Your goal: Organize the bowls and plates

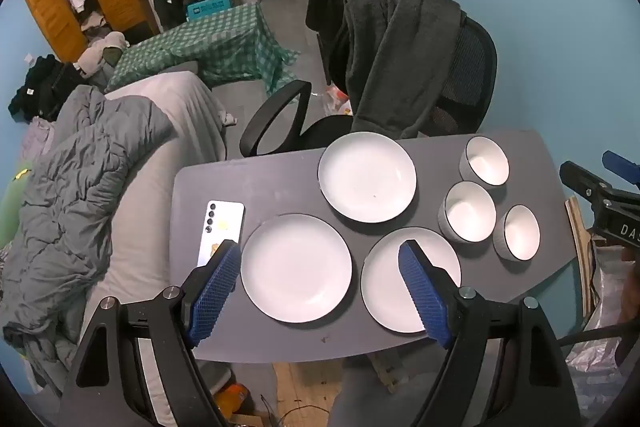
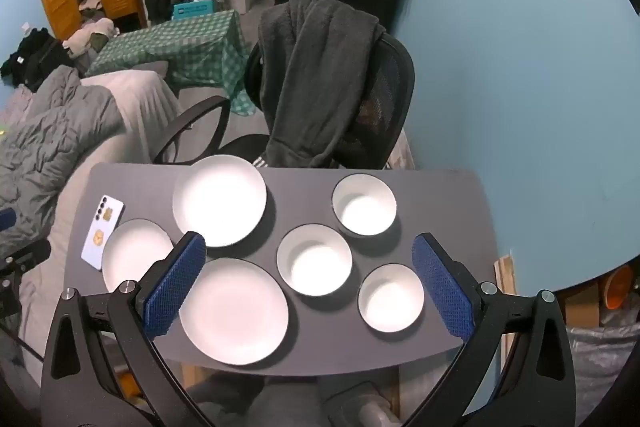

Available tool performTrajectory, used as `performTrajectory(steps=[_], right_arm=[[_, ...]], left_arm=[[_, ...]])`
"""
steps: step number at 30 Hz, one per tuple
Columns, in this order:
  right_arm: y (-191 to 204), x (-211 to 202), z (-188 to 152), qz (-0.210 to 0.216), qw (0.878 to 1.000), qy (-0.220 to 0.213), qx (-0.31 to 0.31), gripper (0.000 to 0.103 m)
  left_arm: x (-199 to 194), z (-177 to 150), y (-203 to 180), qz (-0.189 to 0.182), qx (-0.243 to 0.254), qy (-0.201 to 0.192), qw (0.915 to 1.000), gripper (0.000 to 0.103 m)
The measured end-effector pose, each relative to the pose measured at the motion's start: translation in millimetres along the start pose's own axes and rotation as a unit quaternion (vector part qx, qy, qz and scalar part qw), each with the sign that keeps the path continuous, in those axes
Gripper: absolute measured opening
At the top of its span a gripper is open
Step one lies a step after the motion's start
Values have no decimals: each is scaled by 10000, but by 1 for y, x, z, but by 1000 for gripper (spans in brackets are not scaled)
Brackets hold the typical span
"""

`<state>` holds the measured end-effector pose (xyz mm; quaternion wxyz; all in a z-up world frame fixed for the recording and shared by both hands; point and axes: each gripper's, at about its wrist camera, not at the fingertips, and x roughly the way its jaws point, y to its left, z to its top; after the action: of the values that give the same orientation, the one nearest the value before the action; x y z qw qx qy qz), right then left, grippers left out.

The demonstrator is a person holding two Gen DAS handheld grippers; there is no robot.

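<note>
Left wrist view shows three plates point(image 1: 296, 267) and, to their right, three bowls point(image 1: 467, 211) lying separately on the table point(image 1: 264, 183), below the spread, empty left hand-held gripper point(image 1: 320, 259); the right hand-held gripper point(image 2: 308, 251) is equally spread and empty. They look glazed, stiff, slippery and breakable, so I would pinch each at its rim. One blue pad hides part of the near-right plate, and the bowls' depth is hard to judge.

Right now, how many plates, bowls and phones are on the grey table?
Plates: 3
Bowls: 3
Phones: 1
Total: 7 things on the table
</note>
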<state>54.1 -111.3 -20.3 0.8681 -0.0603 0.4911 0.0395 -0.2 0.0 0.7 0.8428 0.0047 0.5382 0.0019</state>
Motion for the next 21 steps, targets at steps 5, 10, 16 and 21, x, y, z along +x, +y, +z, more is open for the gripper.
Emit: performTrajectory(steps=[5,10,16,21], right_arm=[[1,0,-1,-52,10000,18,-43,101],[3,1,2,-30,10000,15,-54,101],[11,1,0,-59,10000,6,-50,101],[1,3,-1,15,10000,50,-56,101]], left_arm=[[0,0,0,0,0,-11,10000,82],[1,6,-4,-10,-1,-25,10000,82],[3,5,-2,-46,-9,-38,10000,82],[3,7,1,-70,-27,-59,10000,82]])
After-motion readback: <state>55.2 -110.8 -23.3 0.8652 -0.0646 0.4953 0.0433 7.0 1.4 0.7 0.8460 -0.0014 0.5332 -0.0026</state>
